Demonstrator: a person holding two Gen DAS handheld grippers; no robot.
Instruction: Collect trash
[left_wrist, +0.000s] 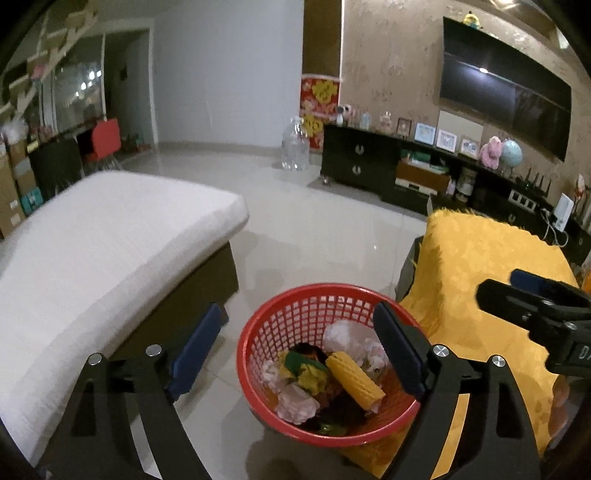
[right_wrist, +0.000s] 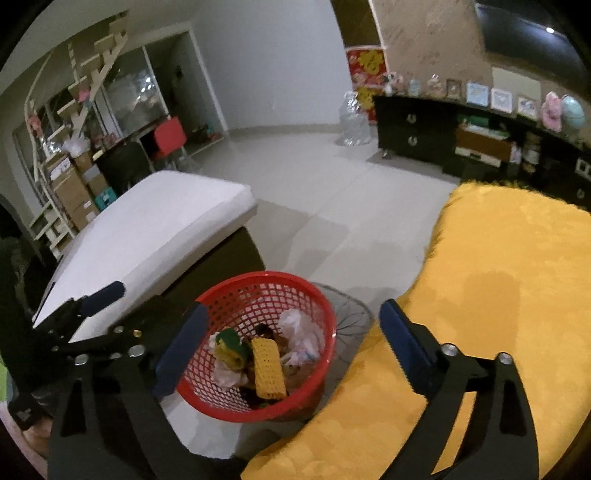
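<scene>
A red basket (left_wrist: 325, 354) stands on the pale floor (left_wrist: 314, 229) between the white mattress (left_wrist: 110, 240) at its nine o'clock and the yellow cloth (left_wrist: 480, 277) at its three o'clock, its far side just beside the cloth's edge. Inside lie crumpled white paper (left_wrist: 343, 338), a yellow corn cob (left_wrist: 356, 380) near the middle, a green and yellow wrapper (left_wrist: 303, 369) at nine o'clock of the cob, and some dark scraps I cannot name. The left gripper (left_wrist: 299, 354) and the right gripper (right_wrist: 291, 343) both hover over the basket with jaws spread wide and nothing between them. The trash looks light: the paper would crush softly under any pinch and could be taken anywhere, the wrapper is thin and likely slippery, and the cob seems stiff, ridged and best pinched across its middle. The basket itself looks like thin lattice plastic, light and a little springy; I would take it by the rim, at the near edge, since the mesh wall would flex and the load might tip it.
</scene>
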